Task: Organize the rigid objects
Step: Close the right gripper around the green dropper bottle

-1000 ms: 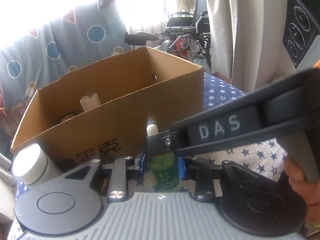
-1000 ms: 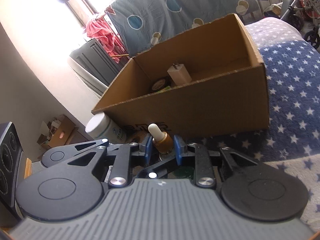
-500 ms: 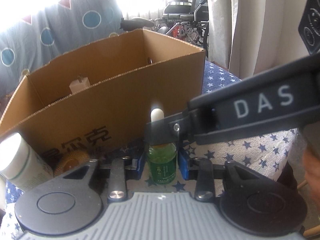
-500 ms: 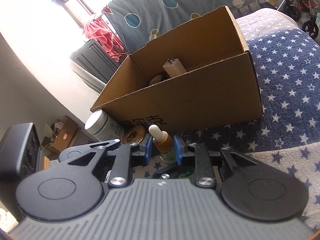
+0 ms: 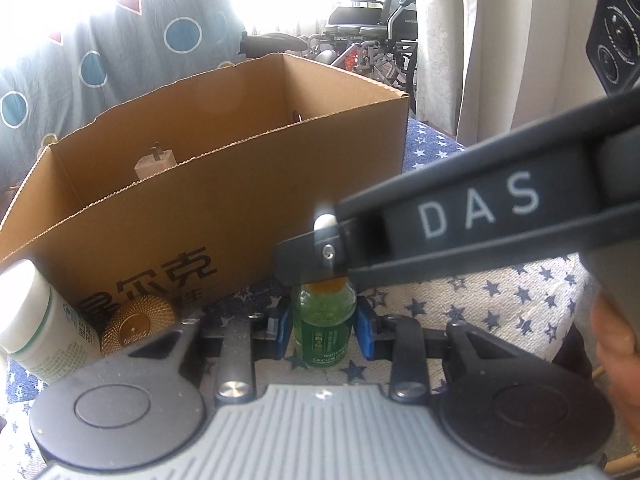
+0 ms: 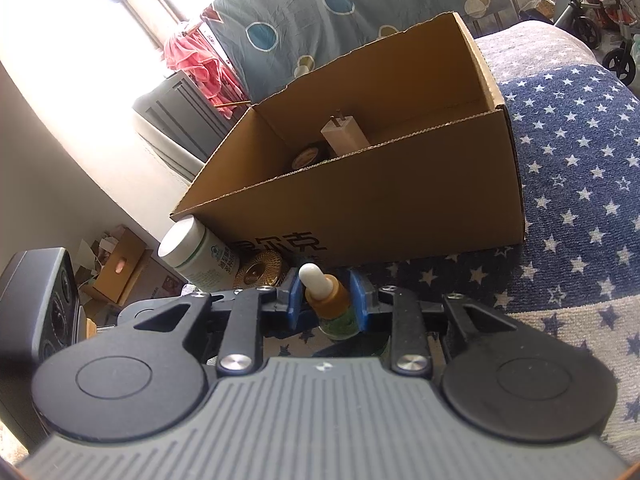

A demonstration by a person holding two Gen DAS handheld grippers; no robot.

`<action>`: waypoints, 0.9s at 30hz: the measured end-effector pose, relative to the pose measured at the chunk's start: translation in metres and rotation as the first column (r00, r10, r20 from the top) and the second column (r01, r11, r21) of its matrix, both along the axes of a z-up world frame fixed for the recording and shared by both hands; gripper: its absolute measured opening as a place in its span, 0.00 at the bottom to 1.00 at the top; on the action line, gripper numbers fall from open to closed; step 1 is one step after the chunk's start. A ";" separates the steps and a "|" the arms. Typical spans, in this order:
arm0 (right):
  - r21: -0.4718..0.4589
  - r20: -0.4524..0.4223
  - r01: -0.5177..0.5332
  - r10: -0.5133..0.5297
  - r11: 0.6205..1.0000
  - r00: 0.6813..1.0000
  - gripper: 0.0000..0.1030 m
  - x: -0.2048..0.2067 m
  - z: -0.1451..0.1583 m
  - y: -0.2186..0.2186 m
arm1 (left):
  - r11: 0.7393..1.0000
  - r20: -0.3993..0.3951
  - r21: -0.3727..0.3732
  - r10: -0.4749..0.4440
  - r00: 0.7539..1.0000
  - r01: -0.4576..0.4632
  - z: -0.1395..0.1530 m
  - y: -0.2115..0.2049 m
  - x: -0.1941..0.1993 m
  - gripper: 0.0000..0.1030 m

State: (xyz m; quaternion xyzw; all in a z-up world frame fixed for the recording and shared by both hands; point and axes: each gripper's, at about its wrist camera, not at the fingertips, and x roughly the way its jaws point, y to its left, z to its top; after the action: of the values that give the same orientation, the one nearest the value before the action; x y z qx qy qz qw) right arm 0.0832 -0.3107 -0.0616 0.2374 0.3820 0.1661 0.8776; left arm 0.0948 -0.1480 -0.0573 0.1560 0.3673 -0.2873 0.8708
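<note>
step: dropper bottle [image 5: 323, 328] stands on starred cloth [image 6: 560, 184], at 6 o'clock of cardboard box [image 5: 224, 200] | left gripper [image 5: 323, 330] pads flank its body, right gripper [image 6: 325, 300] brackets its cap; neither clearly clenched | next: firm grip, lift over the box's near wall

Home: hanging bedsheet [image 6: 320, 12], laundry [image 6: 196, 64], wheelchair [image 5: 372, 24]

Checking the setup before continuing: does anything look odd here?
Yes: both grippers bracket one dropper bottle in front of the cardboard box, the left gripper at its green body, the right gripper at its orange cap. Nothing looks spilled or broken.
</note>
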 end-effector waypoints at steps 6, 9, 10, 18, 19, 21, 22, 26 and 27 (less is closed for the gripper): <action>0.017 -0.011 0.011 -0.011 1.000 1.000 0.25 0.001 0.000 -0.003 | 1.000 0.001 -0.001 -0.001 1.000 0.001 -0.001 -0.001 0.000 0.33; 0.020 -0.009 0.015 -0.015 1.000 1.000 0.25 -0.001 0.002 -0.005 | 1.000 0.001 -0.001 -0.001 1.000 0.001 -0.001 -0.001 0.000 0.33; 0.018 -0.009 0.016 -0.016 1.000 1.000 0.25 -0.002 0.003 -0.005 | 1.000 0.000 -0.002 0.000 1.000 0.000 -0.001 -0.001 0.000 0.33; 0.013 -0.029 0.011 -0.010 1.000 1.000 0.25 -0.001 -0.001 -0.005 | 1.000 -0.003 -0.003 0.002 1.000 -0.002 -0.001 -0.001 0.001 0.33; 0.014 -0.028 0.010 -0.009 1.000 1.000 0.25 -0.001 -0.001 -0.005 | 1.000 -0.003 -0.003 0.003 1.000 -0.003 -0.001 -0.002 0.001 0.33; 0.017 -0.029 0.006 -0.006 1.000 1.000 0.24 0.000 -0.001 -0.005 | 1.000 -0.005 -0.003 0.005 1.000 -0.005 -0.001 -0.002 0.002 0.33; 0.019 -0.030 0.005 -0.004 1.000 1.000 0.24 0.000 -0.001 -0.006 | 1.000 -0.006 -0.003 0.006 1.000 -0.006 -0.001 -0.003 0.002 0.33; 0.027 -0.032 0.006 -0.006 1.000 0.999 0.23 0.000 -0.001 -0.006 | 1.000 -0.004 -0.003 0.006 1.000 -0.006 -0.001 -0.003 0.003 0.33; 0.029 -0.033 0.007 -0.006 1.000 0.999 0.23 0.000 -0.002 -0.007 | 1.000 -0.004 -0.003 0.006 1.000 -0.006 -0.001 -0.003 0.003 0.33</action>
State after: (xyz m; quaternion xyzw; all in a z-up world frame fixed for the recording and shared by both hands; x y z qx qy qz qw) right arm 0.0829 -0.3174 -0.0632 0.2543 0.3930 0.1649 0.8682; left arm 0.0978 -0.1512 -0.0583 0.1529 0.3691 -0.2855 0.8711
